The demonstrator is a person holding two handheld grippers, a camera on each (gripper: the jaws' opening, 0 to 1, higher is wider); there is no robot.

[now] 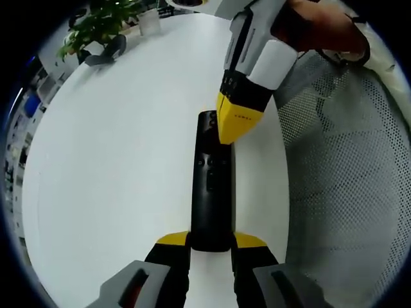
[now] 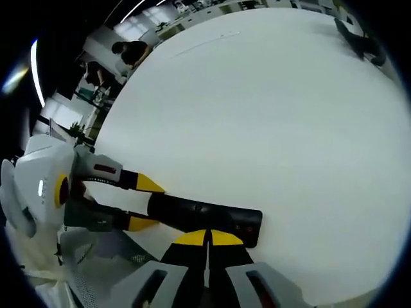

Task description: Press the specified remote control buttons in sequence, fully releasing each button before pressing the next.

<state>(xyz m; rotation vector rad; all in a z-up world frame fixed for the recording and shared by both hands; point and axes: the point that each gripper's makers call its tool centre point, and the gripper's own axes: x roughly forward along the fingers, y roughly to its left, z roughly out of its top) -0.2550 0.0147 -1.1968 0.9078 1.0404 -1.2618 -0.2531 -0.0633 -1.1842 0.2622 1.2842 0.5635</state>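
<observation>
A long black remote (image 1: 212,186) lies on the round white table (image 1: 122,160). My left gripper (image 1: 212,240) is shut on its near end, one yellow tip on each side. My right gripper (image 1: 234,131) comes down from the upper right with jaws shut, its yellow tips resting on the remote's far button area. In the right gripper view the closed tips of my right gripper (image 2: 207,239) sit on the remote (image 2: 199,215) near its red-marked buttons. There my left gripper (image 2: 144,203) clamps the remote's other end from the left.
A grey mesh chair (image 1: 347,173) stands close to the table's right edge. A potted plant (image 1: 96,25), a white pot (image 1: 149,22) and a dark object (image 1: 106,54) sit at the far side. A hand (image 1: 314,25) holds the right gripper. Office desks and a person (image 2: 131,51) lie beyond.
</observation>
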